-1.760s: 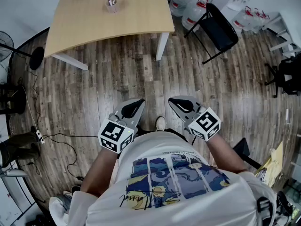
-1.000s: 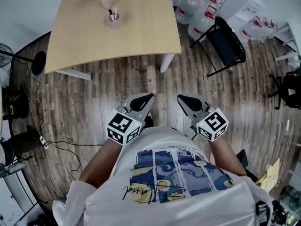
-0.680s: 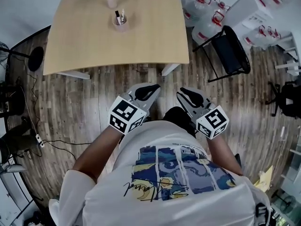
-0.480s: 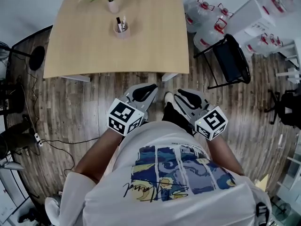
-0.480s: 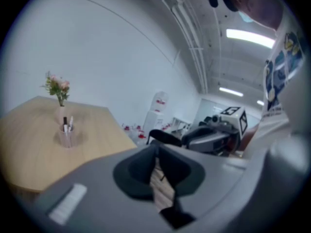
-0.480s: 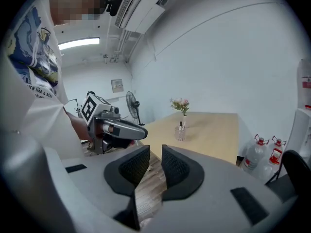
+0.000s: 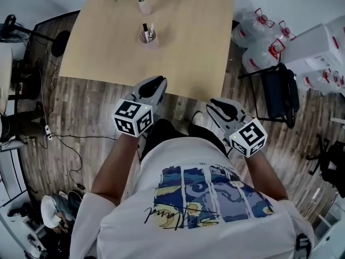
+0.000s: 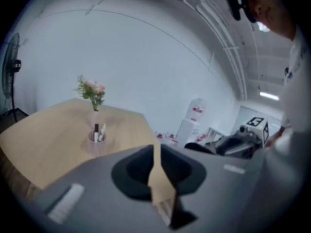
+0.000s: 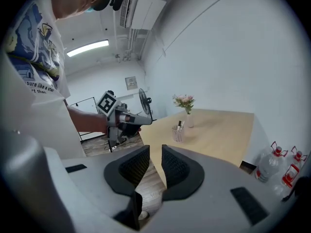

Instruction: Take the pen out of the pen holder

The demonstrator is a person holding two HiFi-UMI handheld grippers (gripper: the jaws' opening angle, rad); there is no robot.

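A clear pink pen holder (image 7: 147, 38) with a few pens (image 7: 145, 29) stands on the wooden table (image 7: 188, 42), near a vase of flowers (image 7: 144, 6). My left gripper (image 7: 156, 81) reaches the table's near edge, well short of the holder. Its jaws are opening, with a narrow gap and nothing between them (image 8: 156, 152). The holder (image 8: 96, 143) lies ahead and to the left in the left gripper view. My right gripper (image 7: 213, 104) hangs over the floor before the table, open and empty (image 9: 155, 152). In its view the holder (image 9: 178, 133) stands far ahead, and the left gripper (image 9: 145, 122) shows at the left.
Water bottles (image 7: 262, 27) and white boxes (image 7: 323, 42) stand right of the table. A black chair (image 7: 277, 93) is at the right. A fan base (image 7: 60, 42), stands and floor cables (image 7: 59, 139) lie at the left. The person's body fills the lower head view.
The person has walked up to the table, so the table and pen holder lie nearer. Both grippers went forward with them, the left one now at the table's edge.
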